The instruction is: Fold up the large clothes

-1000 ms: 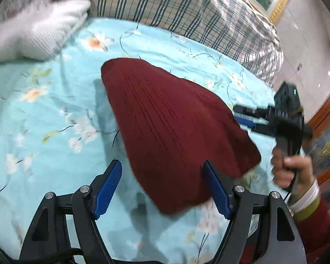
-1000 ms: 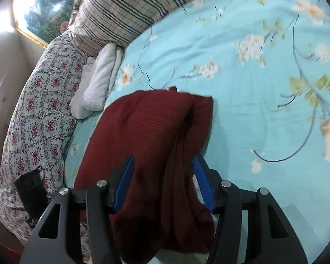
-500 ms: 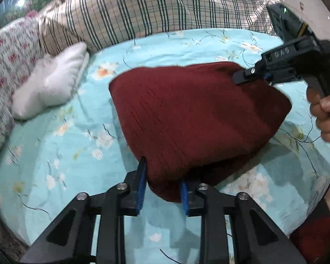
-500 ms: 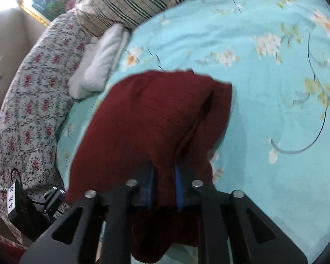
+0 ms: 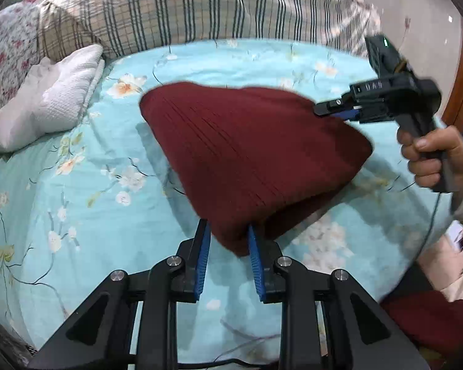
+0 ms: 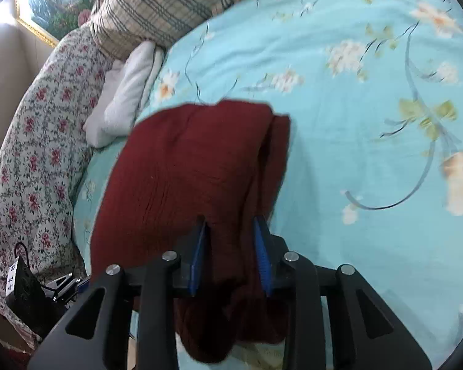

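Jaws of both grippers, wide before, now (opening slightly) pinching maroon sweater [image 5: 253, 151] edges.

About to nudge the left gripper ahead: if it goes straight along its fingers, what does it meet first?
The dark red sweater: its near edge already sits between the left gripper pads, whose jaws are opening slightly. Pushing on would likely just bunch more knit; the floral sheet lies beneath.

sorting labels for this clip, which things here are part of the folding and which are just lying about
Part of the job:
- dark red knit garment
- left gripper, jaws opening, garment edge between them
- right gripper, jaws opening, garment between them

Just lying about:
- white towel
- plaid quilt
- floral quilt
- framed picture
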